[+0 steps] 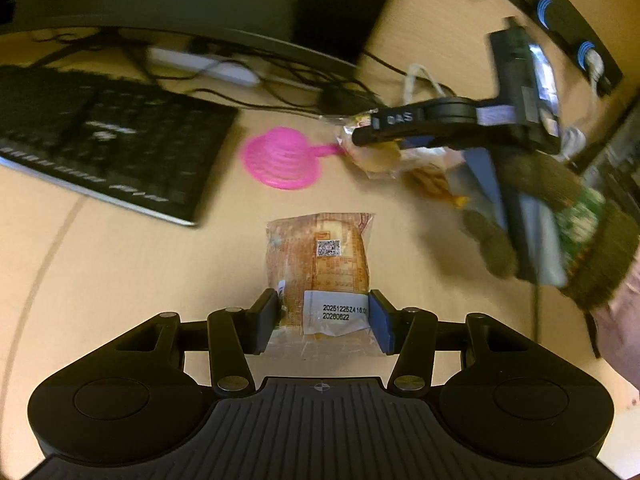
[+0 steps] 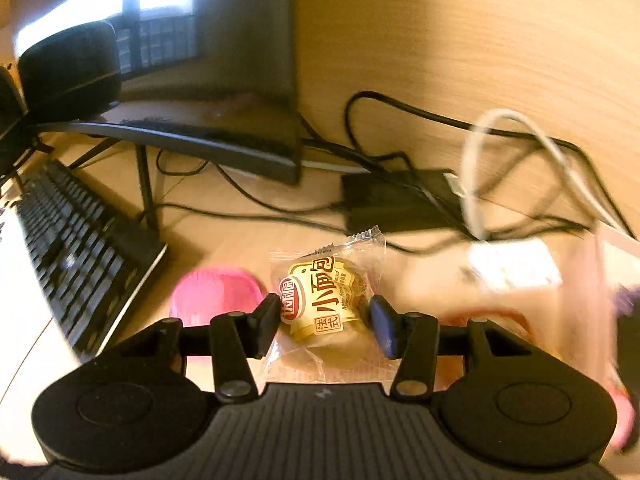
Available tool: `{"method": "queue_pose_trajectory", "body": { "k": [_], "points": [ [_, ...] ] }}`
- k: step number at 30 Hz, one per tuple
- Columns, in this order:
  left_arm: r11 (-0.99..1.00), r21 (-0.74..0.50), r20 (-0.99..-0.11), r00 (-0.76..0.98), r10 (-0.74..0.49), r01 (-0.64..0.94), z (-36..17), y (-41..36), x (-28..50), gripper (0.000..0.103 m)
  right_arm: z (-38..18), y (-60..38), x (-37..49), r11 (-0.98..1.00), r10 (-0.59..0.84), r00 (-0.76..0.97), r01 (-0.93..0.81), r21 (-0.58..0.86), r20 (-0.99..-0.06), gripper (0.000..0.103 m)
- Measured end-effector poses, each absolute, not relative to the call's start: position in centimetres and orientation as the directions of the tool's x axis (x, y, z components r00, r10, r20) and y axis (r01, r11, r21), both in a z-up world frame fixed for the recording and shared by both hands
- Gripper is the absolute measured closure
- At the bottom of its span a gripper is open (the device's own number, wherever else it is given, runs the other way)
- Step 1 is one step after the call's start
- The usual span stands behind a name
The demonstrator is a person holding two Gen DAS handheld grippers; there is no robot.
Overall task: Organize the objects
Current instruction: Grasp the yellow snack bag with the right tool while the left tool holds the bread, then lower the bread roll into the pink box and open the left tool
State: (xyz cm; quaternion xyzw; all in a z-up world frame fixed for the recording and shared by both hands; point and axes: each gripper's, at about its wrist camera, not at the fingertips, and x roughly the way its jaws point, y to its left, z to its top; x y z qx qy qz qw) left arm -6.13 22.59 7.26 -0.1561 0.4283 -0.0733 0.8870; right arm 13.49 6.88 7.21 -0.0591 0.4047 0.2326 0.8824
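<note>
In the left wrist view, a wrapped orange snack packet (image 1: 320,268) lies on the desk, its near end between the pads of my left gripper (image 1: 324,326), which is shut on it. My right gripper (image 1: 368,136) shows at the upper right, held by a gloved hand (image 1: 560,216), closed on a clear-wrapped small bread (image 1: 372,152). In the right wrist view, my right gripper (image 2: 324,326) is shut on that bread packet (image 2: 328,300), yellow label facing up. A pink ridged scoop (image 1: 280,158) lies on the desk; it also shows in the right wrist view (image 2: 216,292).
A black keyboard (image 1: 100,136) lies at the left. A monitor base (image 2: 192,140), a black adapter box (image 2: 396,200), tangled black cables (image 2: 440,120) and a white cable (image 2: 500,160) lie at the back. A blurred clear bag (image 2: 540,300) is at the right.
</note>
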Motion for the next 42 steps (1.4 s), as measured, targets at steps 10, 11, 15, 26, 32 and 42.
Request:
{"method": "queue_pose_trajectory", "body": {
  "k": [10, 11, 15, 26, 32, 42],
  "points": [
    [0.922, -0.349, -0.742, 0.551, -0.382, 0.169, 6.7, 14.9, -4.0, 0.049, 9.4, -4.6, 4.0, 0.928, 0.304, 0.591, -0.361, 0.092, -0.747, 0.054],
    [0.919, -0.348, -0.744, 0.541, -0.392, 0.186, 6.8, 14.1, -3.9, 0.049, 9.6, -5.7, 3.0, 0.936, 0.283, 0.601, -0.343, 0.078, -0.747, 0.054],
    [0.908, -0.336, -0.752, 0.509, -0.418, 0.249, 6.6, 10.9, -2.8, 0.049, 10.1, -10.4, -1.2, 0.959, 0.225, 0.635, -0.277, 0.054, -0.739, 0.054],
    [0.886, -0.307, -0.605, 0.647, -0.464, 0.349, 13.2, 2.8, 5.9, 0.049, 9.2, -19.1, -7.5, 0.995, 0.087, 0.684, -0.096, 0.029, -0.724, 0.055],
    [0.922, -0.278, -0.644, 0.66, -0.386, 0.268, 11.7, -3.3, 12.1, 0.049, 8.9, -21.5, -8.6, 0.997, 0.07, 0.699, -0.036, 0.063, -0.712, 0.055],
    [0.927, -0.161, -0.739, 0.58, -0.341, 0.339, 6.7, -11.5, 15.1, 0.048, 8.5, -23.6, -8.9, 0.999, 0.038, 0.691, -0.01, 0.042, -0.722, 0.055]
  ]
}}
